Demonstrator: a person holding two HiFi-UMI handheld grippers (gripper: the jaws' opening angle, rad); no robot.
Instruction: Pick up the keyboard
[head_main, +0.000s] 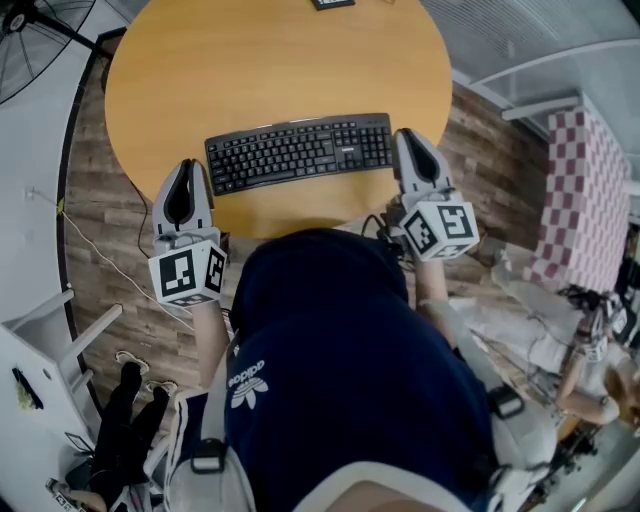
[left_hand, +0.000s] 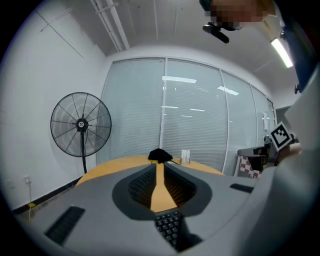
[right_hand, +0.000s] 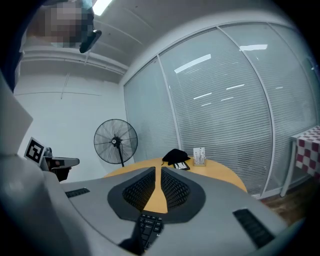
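A black keyboard (head_main: 300, 152) lies flat near the front edge of a round wooden table (head_main: 270, 60). My left gripper (head_main: 185, 166) hovers just off the keyboard's left end, apart from it, jaws shut with nothing in them. My right gripper (head_main: 408, 134) sits beside the keyboard's right end, also shut and holding nothing. In the left gripper view the left gripper (left_hand: 159, 163) points across the table, with keyboard (left_hand: 169, 225) keys showing low between the jaws. The right gripper (right_hand: 159, 169) shows the same, with the keyboard (right_hand: 149, 228) below it.
A black bundle (right_hand: 176, 156) and a small card stand (right_hand: 199, 156) sit at the table's far side. A standing fan (left_hand: 81, 125) is on the floor left of the table. A checkered-cloth table (head_main: 580, 190) stands at the right. A cable (head_main: 95, 250) trails over the wooden floor.
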